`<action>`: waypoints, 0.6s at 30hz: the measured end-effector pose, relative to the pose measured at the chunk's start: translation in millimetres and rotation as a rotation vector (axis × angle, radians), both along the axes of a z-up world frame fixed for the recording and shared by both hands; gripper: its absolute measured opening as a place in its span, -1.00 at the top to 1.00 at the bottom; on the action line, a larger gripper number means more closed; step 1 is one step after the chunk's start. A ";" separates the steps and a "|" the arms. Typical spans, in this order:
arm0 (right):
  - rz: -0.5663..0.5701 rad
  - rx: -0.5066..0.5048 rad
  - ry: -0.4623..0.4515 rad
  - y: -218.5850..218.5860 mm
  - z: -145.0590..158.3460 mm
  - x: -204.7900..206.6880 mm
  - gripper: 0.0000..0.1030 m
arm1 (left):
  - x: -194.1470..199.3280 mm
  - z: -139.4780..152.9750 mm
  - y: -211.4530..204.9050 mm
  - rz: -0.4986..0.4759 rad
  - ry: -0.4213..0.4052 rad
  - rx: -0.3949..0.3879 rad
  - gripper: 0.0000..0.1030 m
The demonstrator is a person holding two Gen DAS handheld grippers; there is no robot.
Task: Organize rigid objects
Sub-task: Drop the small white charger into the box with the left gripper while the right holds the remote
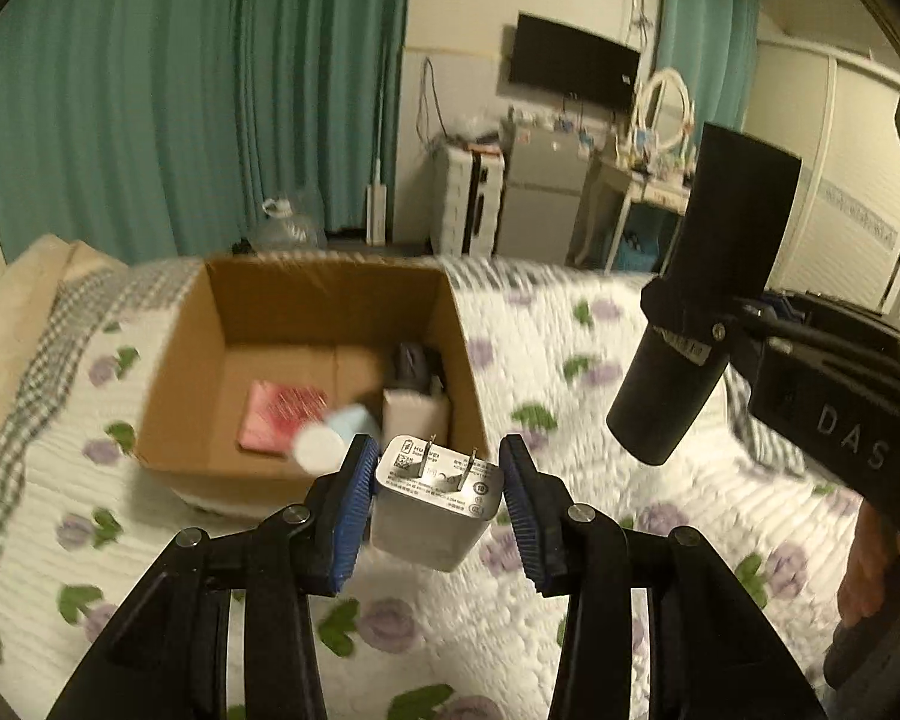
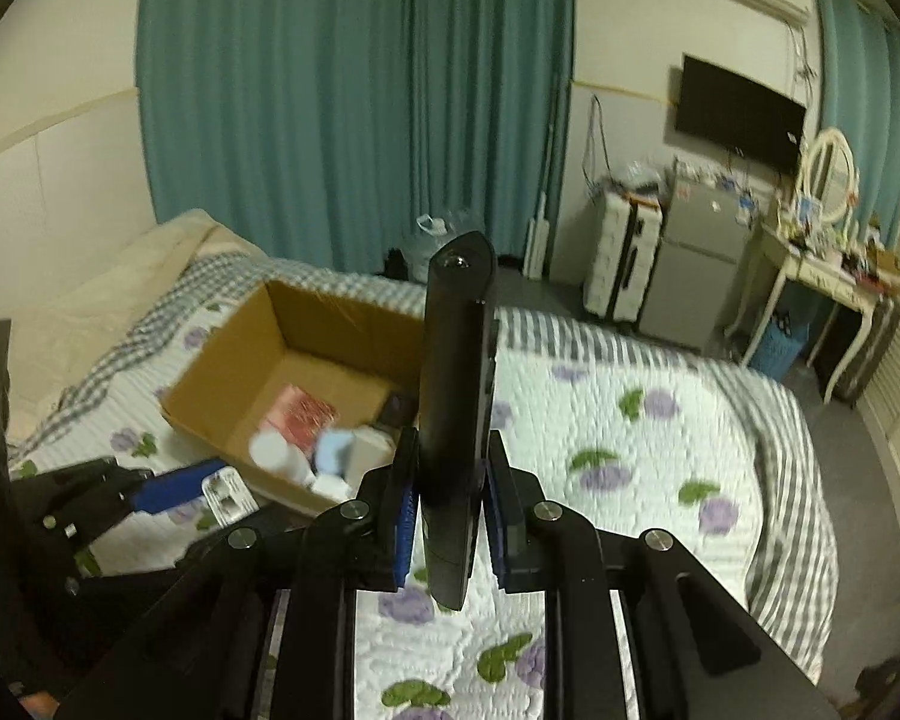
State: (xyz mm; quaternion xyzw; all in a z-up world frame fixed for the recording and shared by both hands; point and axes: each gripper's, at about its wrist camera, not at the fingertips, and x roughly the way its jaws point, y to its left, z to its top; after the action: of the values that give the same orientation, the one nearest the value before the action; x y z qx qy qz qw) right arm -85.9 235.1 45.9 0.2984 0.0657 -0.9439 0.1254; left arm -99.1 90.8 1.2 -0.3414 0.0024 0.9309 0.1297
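Cardboard, the brown open box [image 1: 330,360] waits on the floral quilt as the left gripper [image 1: 435,495] clamps a white plug-in charger [image 1: 435,507] and the right gripper [image 2: 448,516] pinches a slim black device [image 2: 456,420], both carried clear of the bed, next lowering into the box.

A bed [image 2: 660,432] carries the things. It has a white quilt with purple flowers and green leaves, and a grey striped cover along its far edge. An open brown cardboard box [image 1: 186,360] sits on the quilt near the far edge. A tan pillow [image 1: 6,324] lies at the left end.
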 end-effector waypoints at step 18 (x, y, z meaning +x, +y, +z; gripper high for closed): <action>0.151 0.016 -0.002 -69.2 -13.5 -84.2 0.64 | -95.1 -17.0 -67.8 0.118 -0.007 -0.081 0.16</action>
State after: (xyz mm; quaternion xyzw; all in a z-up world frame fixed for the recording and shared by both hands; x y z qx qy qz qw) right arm -170.1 165.9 32.4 0.2946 0.0953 -0.9309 0.1937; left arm -194.2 23.0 -15.8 -0.3494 0.0193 0.9348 0.0607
